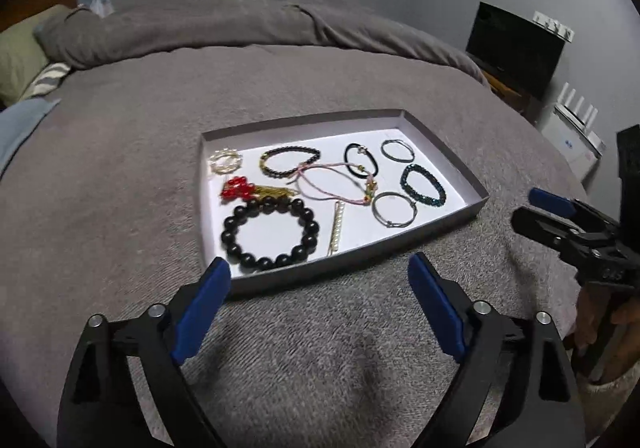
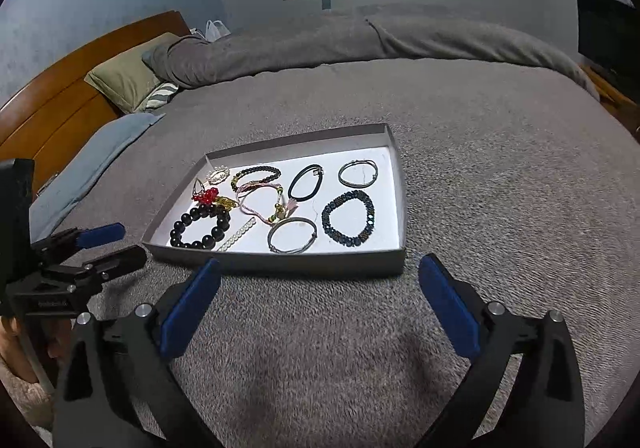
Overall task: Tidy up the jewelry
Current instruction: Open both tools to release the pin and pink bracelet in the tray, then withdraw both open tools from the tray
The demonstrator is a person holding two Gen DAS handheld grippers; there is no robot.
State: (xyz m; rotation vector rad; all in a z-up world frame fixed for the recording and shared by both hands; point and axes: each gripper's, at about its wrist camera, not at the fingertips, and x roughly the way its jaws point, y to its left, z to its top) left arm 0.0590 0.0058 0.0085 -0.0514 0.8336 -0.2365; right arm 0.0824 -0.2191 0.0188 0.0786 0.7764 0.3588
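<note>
Both the left gripper (image 1: pixel 320 284) and right gripper (image 2: pixel 320 288) hover spread wide and empty over the bed (image 1: pixel 120 168); the tray (image 1: pixel 476 184) of jewelry lies just ahead; the black bead bracelet (image 1: pixel 270 232) sits nearest the left gripper.

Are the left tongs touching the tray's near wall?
Apart. The left wrist view shows gray blanket between the open left tongs and the tray.
</note>
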